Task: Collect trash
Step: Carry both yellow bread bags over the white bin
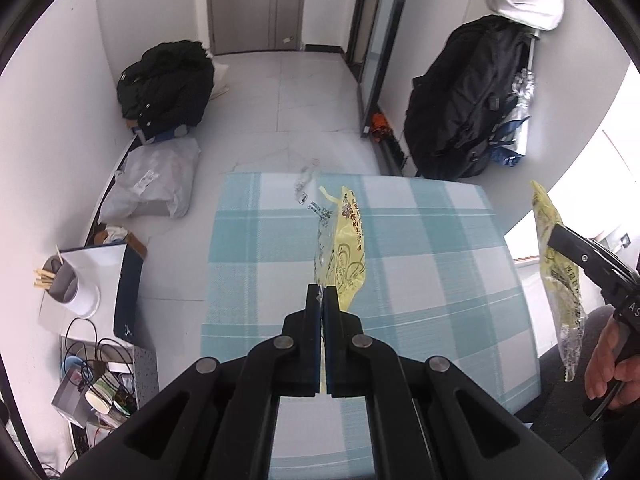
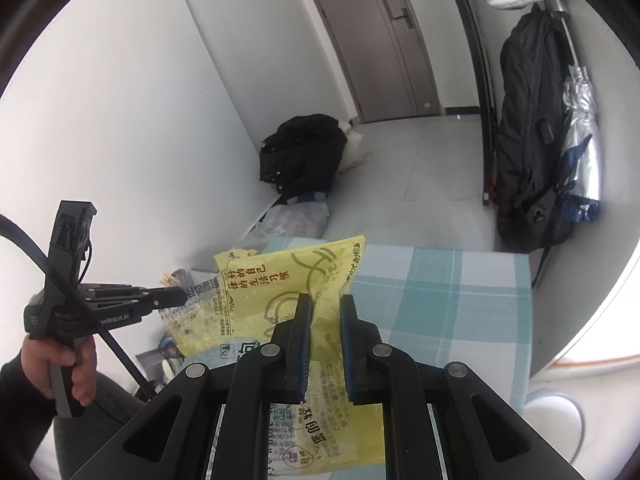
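Chopsticks (image 1: 45,276) stand in a grey-lined white cup (image 1: 72,290) on the cluttered side stand by the left wall, where an open box (image 1: 100,396) holds paper cups and cables too tangled to sort out. Over the blue-checked table (image 1: 432,272) the left gripper (image 1: 321,294) is clenched on a yellow plastic wrapper (image 1: 342,248), its printed end hanging forward above the cloth. In the right wrist view the right gripper (image 2: 325,310) has its blue-padded jaws parted around a second yellow wrapper (image 2: 280,300), whose lower end disappears under the tool body; whether the pads press it is unclear. Each hand (image 2: 80,364) grips its handle, the right one cut off at the frame edge in the left wrist view
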`<state>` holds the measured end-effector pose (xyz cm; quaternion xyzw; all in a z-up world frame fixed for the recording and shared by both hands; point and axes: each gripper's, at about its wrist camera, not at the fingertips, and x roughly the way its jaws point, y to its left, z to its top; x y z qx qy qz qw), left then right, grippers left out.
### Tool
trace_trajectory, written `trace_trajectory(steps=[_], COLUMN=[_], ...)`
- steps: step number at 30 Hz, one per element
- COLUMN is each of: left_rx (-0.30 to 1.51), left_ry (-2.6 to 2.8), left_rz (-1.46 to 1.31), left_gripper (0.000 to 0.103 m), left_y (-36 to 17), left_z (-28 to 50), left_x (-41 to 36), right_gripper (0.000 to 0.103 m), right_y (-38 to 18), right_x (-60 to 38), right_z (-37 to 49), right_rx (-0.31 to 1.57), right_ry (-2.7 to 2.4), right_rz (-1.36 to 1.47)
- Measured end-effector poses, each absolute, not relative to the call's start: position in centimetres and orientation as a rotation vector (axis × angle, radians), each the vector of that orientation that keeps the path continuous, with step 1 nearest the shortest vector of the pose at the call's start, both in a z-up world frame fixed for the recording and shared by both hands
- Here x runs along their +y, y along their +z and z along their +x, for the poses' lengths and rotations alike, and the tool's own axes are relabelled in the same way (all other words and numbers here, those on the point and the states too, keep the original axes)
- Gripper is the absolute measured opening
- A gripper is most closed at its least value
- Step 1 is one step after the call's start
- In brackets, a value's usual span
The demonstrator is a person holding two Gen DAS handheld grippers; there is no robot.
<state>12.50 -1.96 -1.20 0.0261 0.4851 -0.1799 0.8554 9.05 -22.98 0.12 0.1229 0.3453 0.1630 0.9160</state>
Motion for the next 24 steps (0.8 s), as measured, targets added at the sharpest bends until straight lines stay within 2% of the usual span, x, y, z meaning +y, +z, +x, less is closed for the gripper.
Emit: trace_trajectory(steps=[16, 24], left_rx=[0.876, 0.908], left_ry=[-0.641, -0.79], left_rz=[0.077, 0.113], left_gripper=[0.0, 0.0], left_y=[4.9, 4.0], left_z=[9.4, 9.0], left_x=[-13.7, -21.7], right_gripper=[0.012, 0.012], right_y=[9.0, 9.1], right_x=[-34.8, -43.0], right_z=[3.5, 0.1], right_rx=[0.506, 0.506], right_ry=[0.145, 0.001], right_rz=[0.262, 0.281])
